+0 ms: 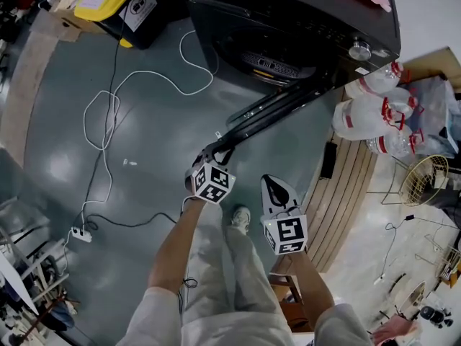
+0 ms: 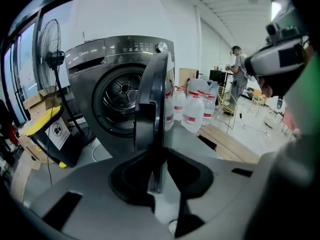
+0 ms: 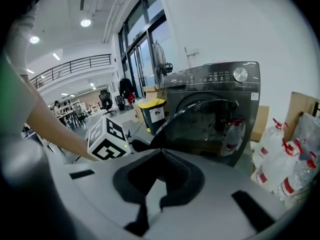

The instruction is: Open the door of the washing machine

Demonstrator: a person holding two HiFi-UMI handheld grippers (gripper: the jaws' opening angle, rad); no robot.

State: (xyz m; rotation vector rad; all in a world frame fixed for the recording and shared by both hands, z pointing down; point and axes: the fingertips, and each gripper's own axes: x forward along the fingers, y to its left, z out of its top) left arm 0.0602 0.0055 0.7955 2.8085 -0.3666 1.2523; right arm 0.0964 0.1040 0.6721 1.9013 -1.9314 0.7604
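- L gripper [image 2: 156, 156] clamped on edge of door [image 2: 152, 94], which stands open from washer [image 2: 95, 64].
- R gripper [image 3: 161, 151] beside door, jaws together, empty.
- Washer panel reads "Midea"; label on bin [image 2: 50, 134] too small to read.

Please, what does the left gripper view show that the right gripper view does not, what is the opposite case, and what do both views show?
Only the left gripper view: the open steel drum of the dark grey washing machine, and the thin edge of its round dark door, gripped in the left tongs.
Only the right gripper view: the door's dark glass front and the left tongs' black-and-white marker cube.
Both: the washing machine, the black standing fan, the yellow-lidded black bin and the clear plastic water bottles.
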